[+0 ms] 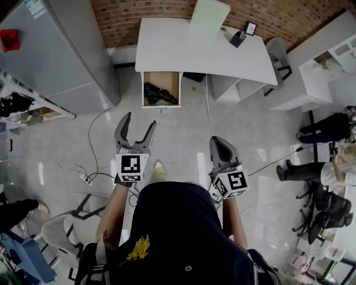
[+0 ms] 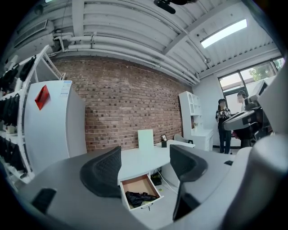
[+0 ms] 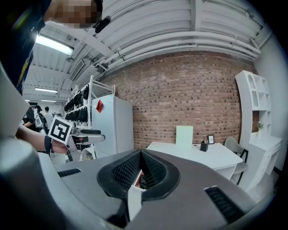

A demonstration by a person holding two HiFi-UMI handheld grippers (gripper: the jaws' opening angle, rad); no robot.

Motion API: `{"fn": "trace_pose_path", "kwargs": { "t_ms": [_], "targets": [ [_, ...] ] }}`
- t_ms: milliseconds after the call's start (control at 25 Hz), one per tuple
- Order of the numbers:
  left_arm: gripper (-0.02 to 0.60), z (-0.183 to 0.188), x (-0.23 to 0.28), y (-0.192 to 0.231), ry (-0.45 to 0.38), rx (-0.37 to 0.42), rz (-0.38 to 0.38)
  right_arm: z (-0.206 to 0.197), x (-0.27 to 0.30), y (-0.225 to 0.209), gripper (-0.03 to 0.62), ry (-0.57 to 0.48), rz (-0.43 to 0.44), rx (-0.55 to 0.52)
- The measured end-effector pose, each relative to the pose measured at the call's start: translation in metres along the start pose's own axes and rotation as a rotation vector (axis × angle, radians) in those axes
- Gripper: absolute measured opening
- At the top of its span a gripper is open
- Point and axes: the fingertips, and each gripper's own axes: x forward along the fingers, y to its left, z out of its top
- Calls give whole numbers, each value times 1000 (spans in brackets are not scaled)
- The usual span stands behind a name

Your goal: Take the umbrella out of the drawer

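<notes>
The left tool (image 1: pixel 140 119) sits left of centre in the head view with its 2 jaws spread wide apart and nothing between them; in the left gripper view the gap between them frames the open drawer (image 2: pixel 137 183) far ahead. The right tool (image 1: pixel 218 142), right of centre in the head view, has its jaws closed together, tips meeting, and grips nothing. Both tools are held over the pale floor (image 1: pixel 183 125), well apart from the drawer and pointing toward the top of the frame. The drawer is pulled out from the white table (image 1: pixel 183 47) in the upper middle of the head view, showing its brown bottom. The umbrella (image 1: pixel 158 93), black and folded, lies inside it in the half nearer the person. On the table a pale green board (image 1: pixel 208 16) stands at the far edge and a dark pen holder (image 1: pixel 238 38) sits to its right. A brick wall (image 1: pixel 139 11) runs along the top of the frame, and a grey cabinet (image 1: pixel 55 50) fills the upper left. Cables (image 1: pixel 92 139) trail over the floor at left.
</notes>
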Motion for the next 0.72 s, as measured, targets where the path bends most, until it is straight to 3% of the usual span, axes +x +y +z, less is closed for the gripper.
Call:
{"fn": "trace_pose_path", "kwargs": {
  "t_ms": [480,720],
  "targets": [
    [347,-17,20,24,-3,-61,-18,1,42,9,28,78,7,-41],
    [347,-21,38,30,25,-40,-28,0,62,5,27,83,18,-26]
  ]
}}
